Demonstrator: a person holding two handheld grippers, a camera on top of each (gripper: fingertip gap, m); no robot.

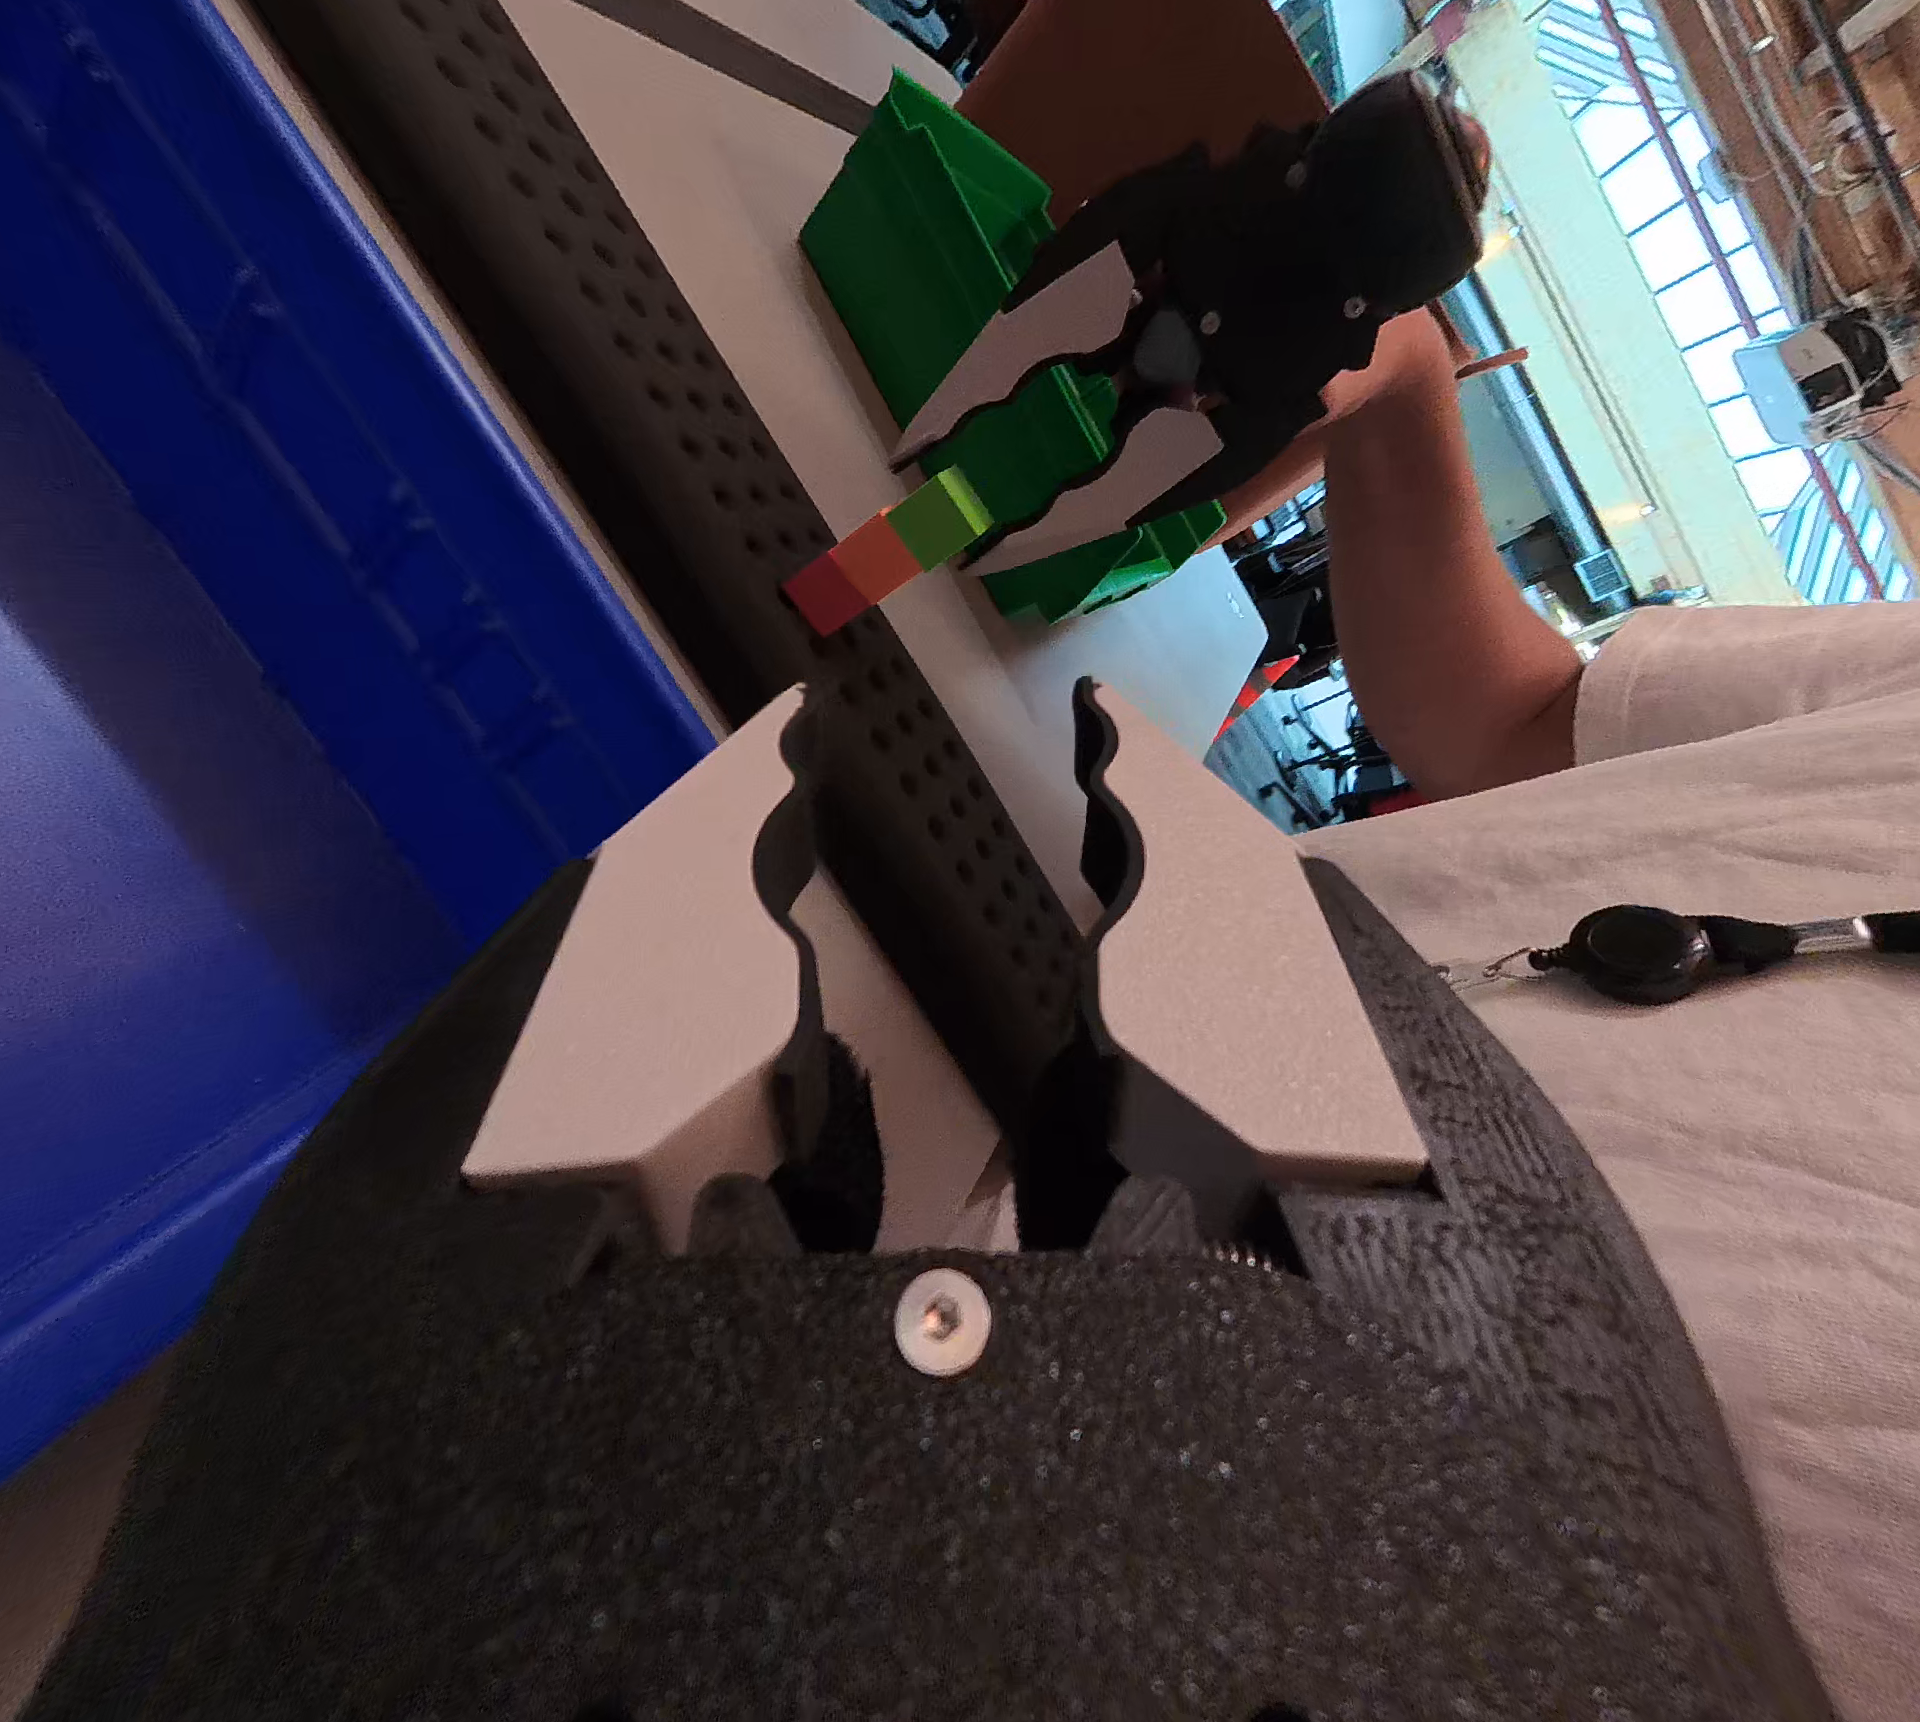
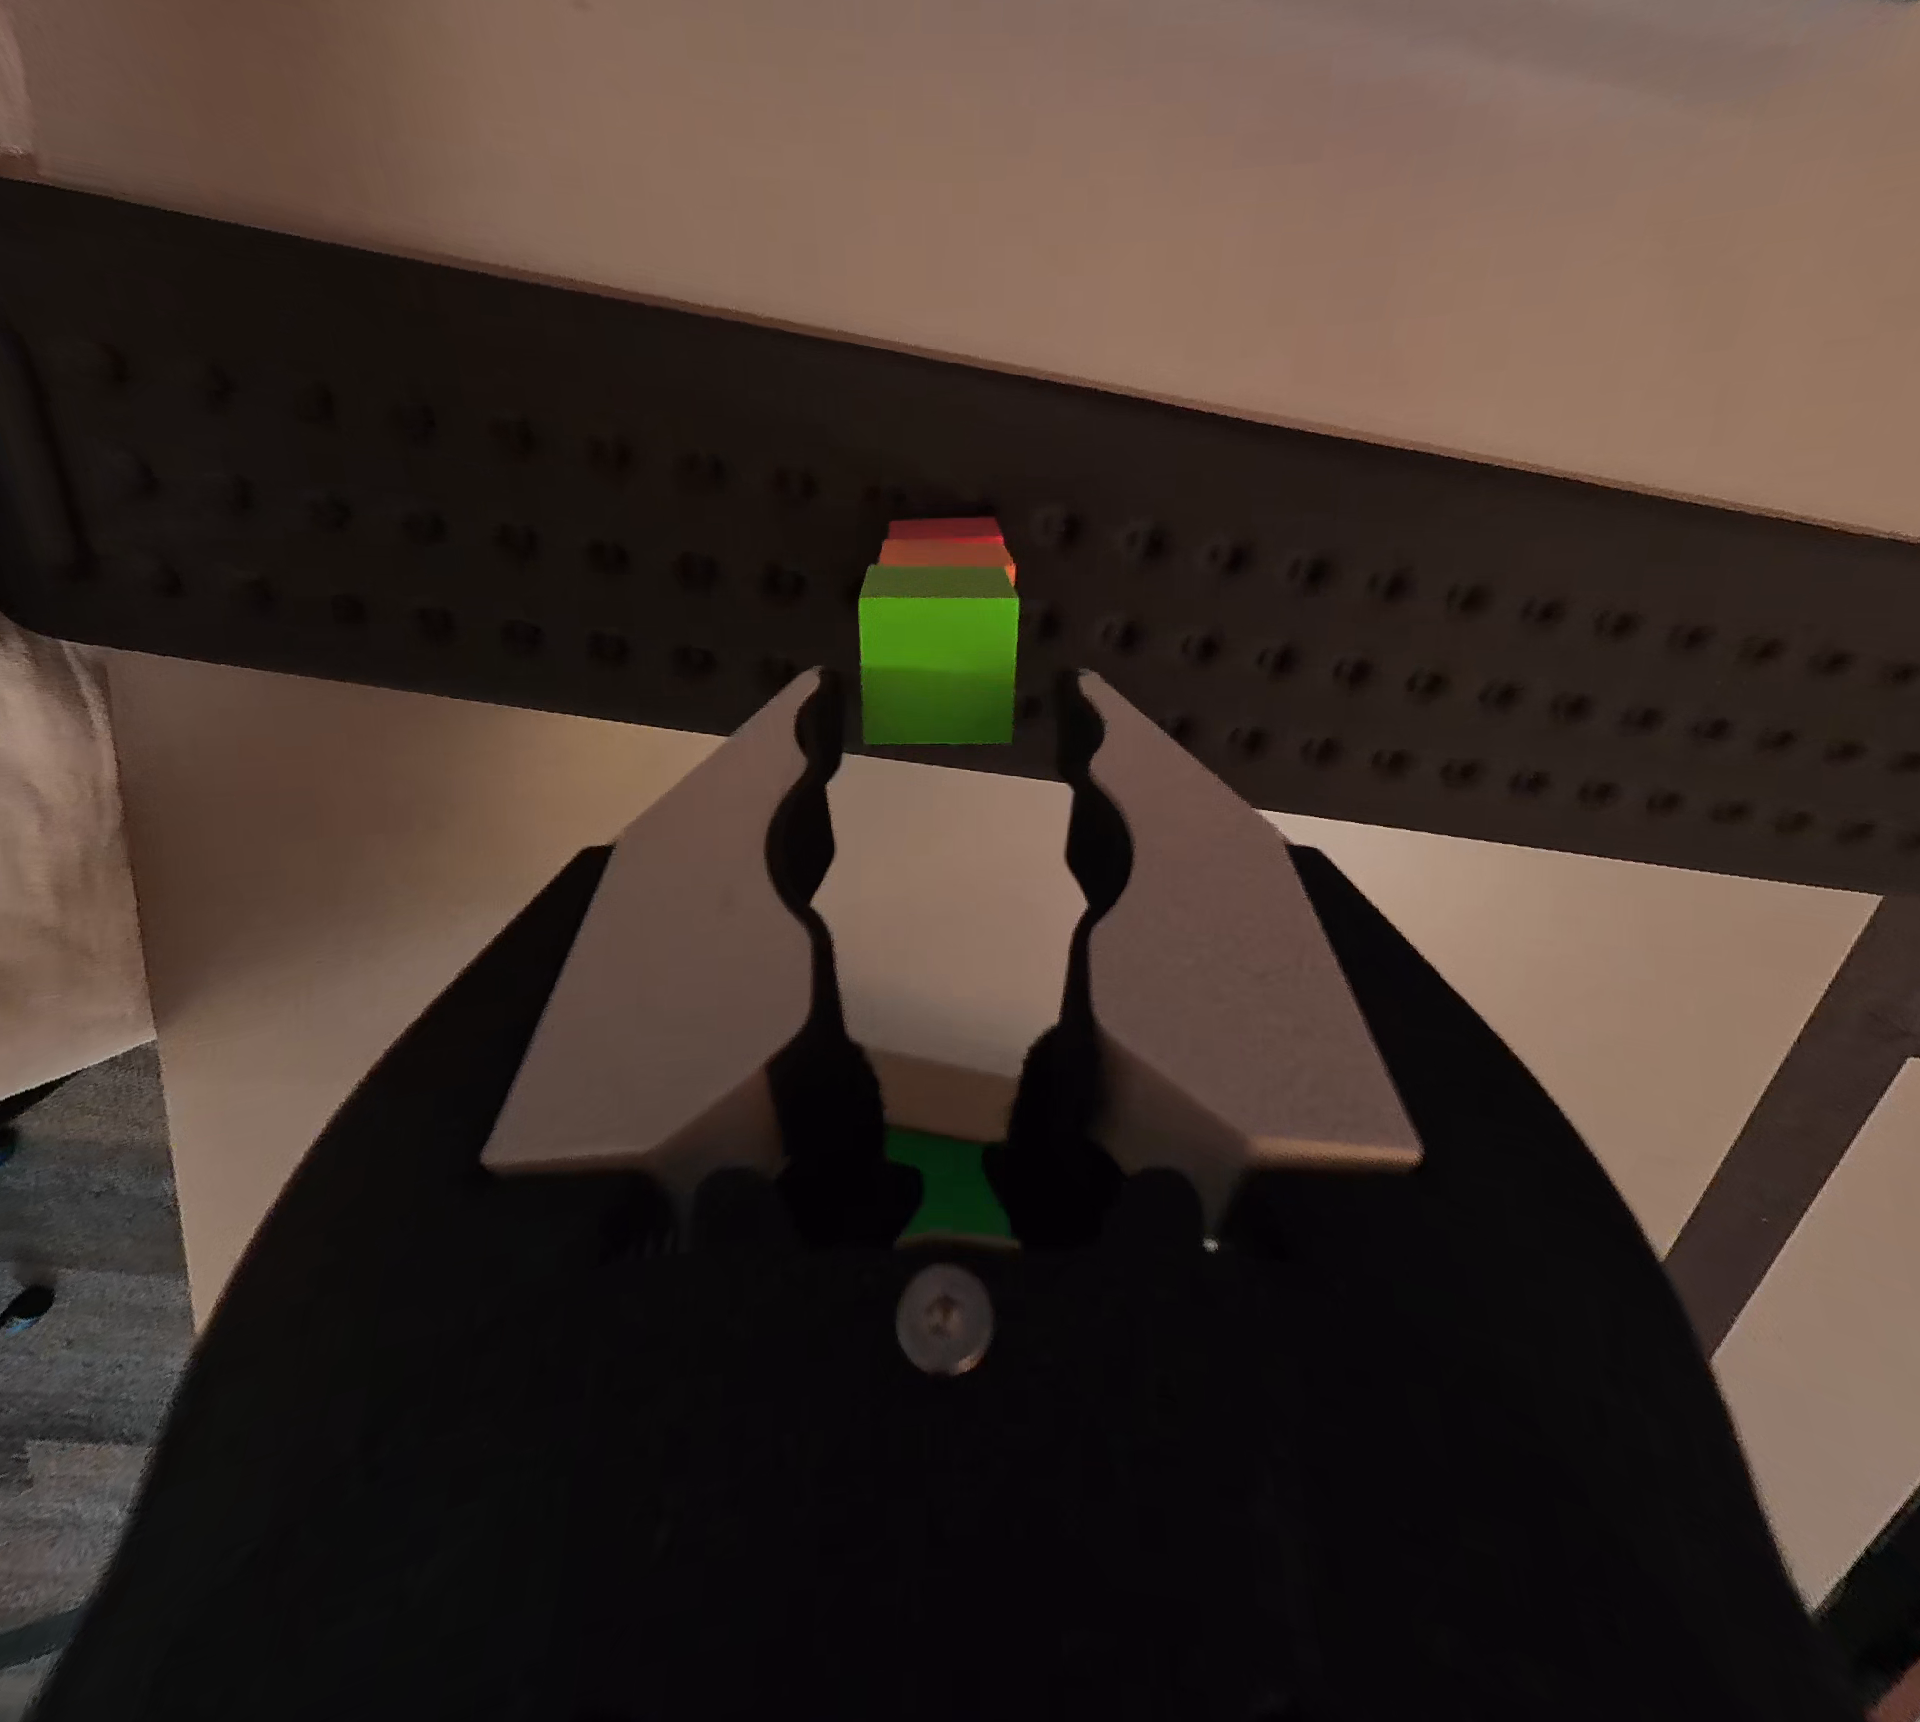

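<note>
A short stack of three cubes stands on a black studded strip (image 1: 665,384): a red cube (image 1: 821,594) on the strip, an orange cube (image 1: 881,555) on it, and a green cube (image 1: 948,517) at the free end. My right gripper (image 2: 945,685) is open, with its fingertips on either side of the green cube (image 2: 938,670) and a small gap on each side. It also shows in the left wrist view (image 1: 933,515). My left gripper (image 1: 945,704) is open and empty, over the strip and short of the stack.
A blue bin (image 1: 208,477) lies beyond the strip (image 2: 1455,633). A green plastic tray (image 1: 925,249) sits on the pale table (image 1: 665,62) behind the right gripper. A brown board (image 1: 1143,41) stands farther off. A person's arm (image 1: 1434,550) and white shirt (image 1: 1714,1205) are close by.
</note>
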